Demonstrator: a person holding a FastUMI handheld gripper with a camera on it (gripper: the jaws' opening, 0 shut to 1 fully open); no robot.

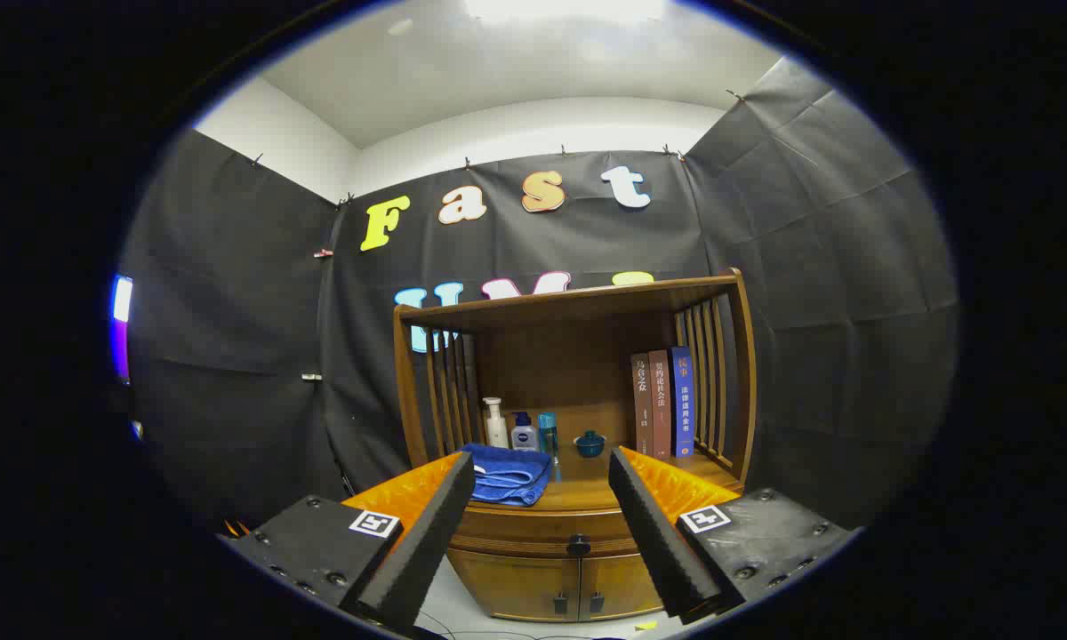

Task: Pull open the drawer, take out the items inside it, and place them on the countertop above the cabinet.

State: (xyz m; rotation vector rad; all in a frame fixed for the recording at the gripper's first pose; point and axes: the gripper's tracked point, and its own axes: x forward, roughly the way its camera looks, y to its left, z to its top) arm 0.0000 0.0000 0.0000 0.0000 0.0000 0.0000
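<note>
The hand-held gripper (542,480) faces the wooden cabinet (569,462) with fingers spread wide and nothing between them, apparently lined up on the drawer (542,532), which sits shut beyond the fingertips, its dark knob (578,544) untouched. On the counter (587,493) above, a folded blue towel (509,476), bottles (523,431) and books (662,403) leave bare wood mid-shelf, likely room for the drawer's hidden items.

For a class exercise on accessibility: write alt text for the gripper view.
The open gripper faces a wooden cabinet, its fingers apart and off the shut drawer's knob. On the countertop sit a blue towel, bottles, a small pot and books.
</note>
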